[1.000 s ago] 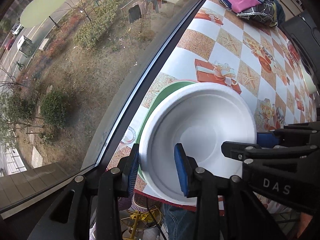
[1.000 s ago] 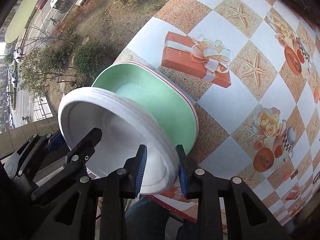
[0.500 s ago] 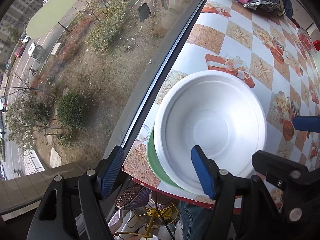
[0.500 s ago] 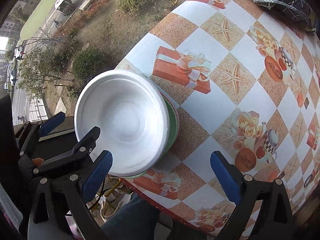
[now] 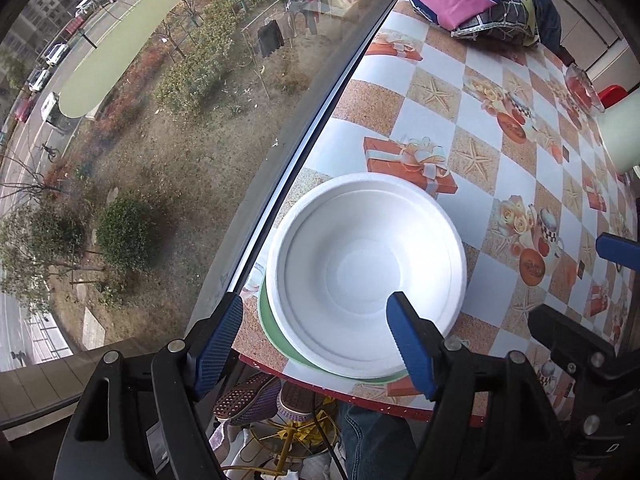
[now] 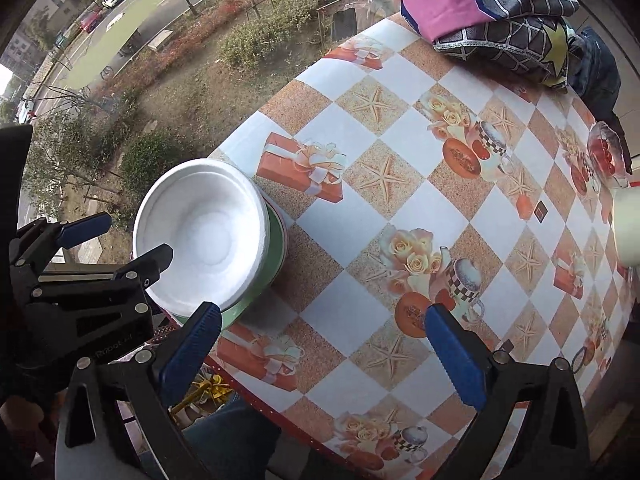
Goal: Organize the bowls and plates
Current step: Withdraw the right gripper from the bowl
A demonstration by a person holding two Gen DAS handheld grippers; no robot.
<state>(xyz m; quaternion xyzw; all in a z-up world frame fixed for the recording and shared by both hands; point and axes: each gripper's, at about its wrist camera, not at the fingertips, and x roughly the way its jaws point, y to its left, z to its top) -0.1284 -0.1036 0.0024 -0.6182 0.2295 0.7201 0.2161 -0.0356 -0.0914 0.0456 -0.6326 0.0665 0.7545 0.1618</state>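
Note:
A white foam bowl (image 5: 366,276) rests inside a green plate (image 5: 268,320) at the table's near left corner, close to the window. My left gripper (image 5: 314,306) hovers straight above the bowl's near rim. Its jaws are opening and the blue pads stand clear of the foam, gripping nothing. In the right wrist view the same bowl (image 6: 204,236) and green plate (image 6: 276,248) lie to the left. My right gripper (image 6: 322,316) is open wide over bare tablecloth, off to the bowl's right and empty. The left gripper (image 6: 128,240) shows there at the bowl's left edge.
The patterned tablecloth (image 6: 400,184) covers the table, whose red front edge runs close below the stack. A bundle of clothes (image 6: 492,12) lies at the far end. A glass dish (image 6: 606,152) and a pale container (image 6: 626,228) stand at the right. The window glass (image 5: 160,160) borders the left.
Both grippers let go of the white bowl, opened and rose. The bowl, held tilted above the green plate a second ago, now lies settled in it.

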